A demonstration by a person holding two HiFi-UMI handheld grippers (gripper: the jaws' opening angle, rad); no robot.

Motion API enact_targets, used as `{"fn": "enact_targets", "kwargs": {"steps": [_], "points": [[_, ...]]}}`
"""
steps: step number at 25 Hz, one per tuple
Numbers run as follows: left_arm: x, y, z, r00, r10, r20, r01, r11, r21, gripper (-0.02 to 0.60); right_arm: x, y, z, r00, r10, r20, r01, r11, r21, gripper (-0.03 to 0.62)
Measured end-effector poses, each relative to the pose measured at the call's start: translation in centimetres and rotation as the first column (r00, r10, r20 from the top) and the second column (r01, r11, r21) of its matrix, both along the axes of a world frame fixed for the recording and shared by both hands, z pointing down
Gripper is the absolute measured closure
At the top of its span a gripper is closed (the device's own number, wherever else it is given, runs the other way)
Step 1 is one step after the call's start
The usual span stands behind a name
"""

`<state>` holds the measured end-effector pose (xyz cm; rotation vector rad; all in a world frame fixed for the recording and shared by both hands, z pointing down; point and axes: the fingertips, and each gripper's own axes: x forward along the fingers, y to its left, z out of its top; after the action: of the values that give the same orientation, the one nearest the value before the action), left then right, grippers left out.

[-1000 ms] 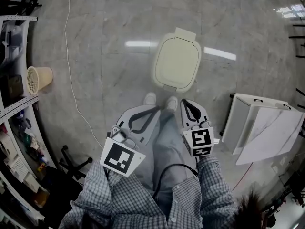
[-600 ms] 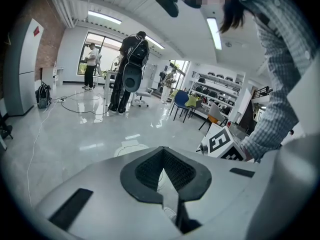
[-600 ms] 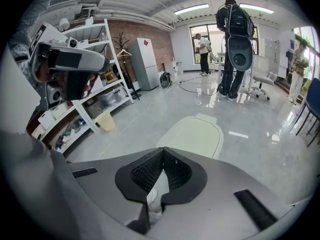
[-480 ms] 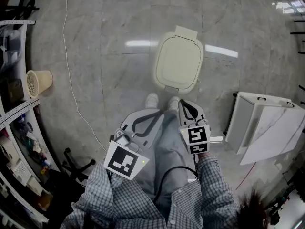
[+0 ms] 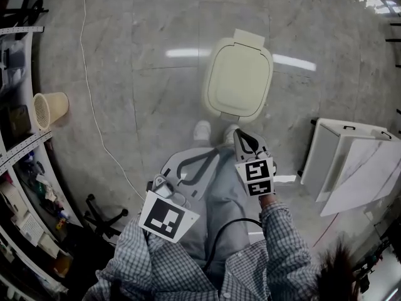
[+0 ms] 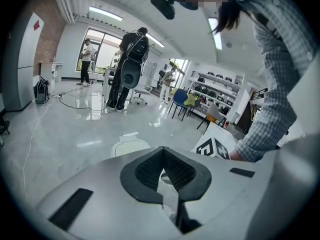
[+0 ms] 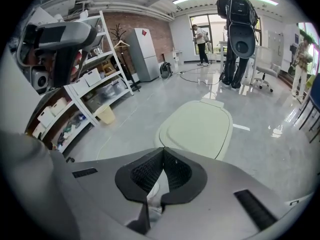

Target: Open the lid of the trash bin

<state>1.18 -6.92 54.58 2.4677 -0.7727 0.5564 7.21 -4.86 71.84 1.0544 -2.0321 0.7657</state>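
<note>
Trash bin [image 5: 237,83] opening has barely begun: the cream lid [image 7: 197,129] lies flat and closed. Nearest, the left gripper [image 5: 213,154] hangs over the person's lap, jaws pressed together on nothing. The right gripper [image 5: 242,134], likewise closed and empty, has edged forward over the last second and is now beside the shoes [image 5: 202,130], near the lid's front edge, so the reach looks under way. The bin stands on the floor just ahead of the feet. Nothing blocks the path; a white cabinet [image 5: 341,168] stands to the right and a basket [image 5: 49,105] well off to the left.
</note>
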Motion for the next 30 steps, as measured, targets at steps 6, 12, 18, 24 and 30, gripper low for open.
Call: {"fn": "enact_targets", "kwargs": {"steps": [6, 12, 18, 24, 30], "points": [[-0.2, 0.7, 0.6, 1.0, 0.006, 0.004, -0.005, 1.0, -0.005, 0.577, -0.1, 0.2, 1.6, 0.999, -0.031, -0.029, 0.031, 0.999, -0.012, 0.576], [-0.2, 1.0, 1.0, 1.0, 0.017, 0.016, -0.017, 1.0, -0.007, 0.577, 0.2, 0.1, 3.5, 0.997, -0.046, -0.06, 0.044, 0.999, -0.033, 0.576], [-0.3, 1.0, 0.9, 1.0, 0.014, 0.011, -0.013, 1.0, -0.004, 0.577, -0.2, 0.2, 5.1, 0.993, -0.081, -0.083, 0.076, 0.996, -0.055, 0.576], [-0.2, 1.2, 1.2, 1.0, 0.014, 0.007, -0.014, 1.0, -0.006, 0.577, -0.3, 0.4, 6.6, 0.99, -0.08, -0.114, 0.071, 0.994, -0.081, 0.576], [-0.6, 1.1, 1.4, 1.0, 0.006, 0.012, -0.006, 1.0, -0.002, 0.577, -0.7, 0.5, 7.6, 0.989, -0.08, -0.125, 0.067, 0.993, -0.099, 0.576]]}}
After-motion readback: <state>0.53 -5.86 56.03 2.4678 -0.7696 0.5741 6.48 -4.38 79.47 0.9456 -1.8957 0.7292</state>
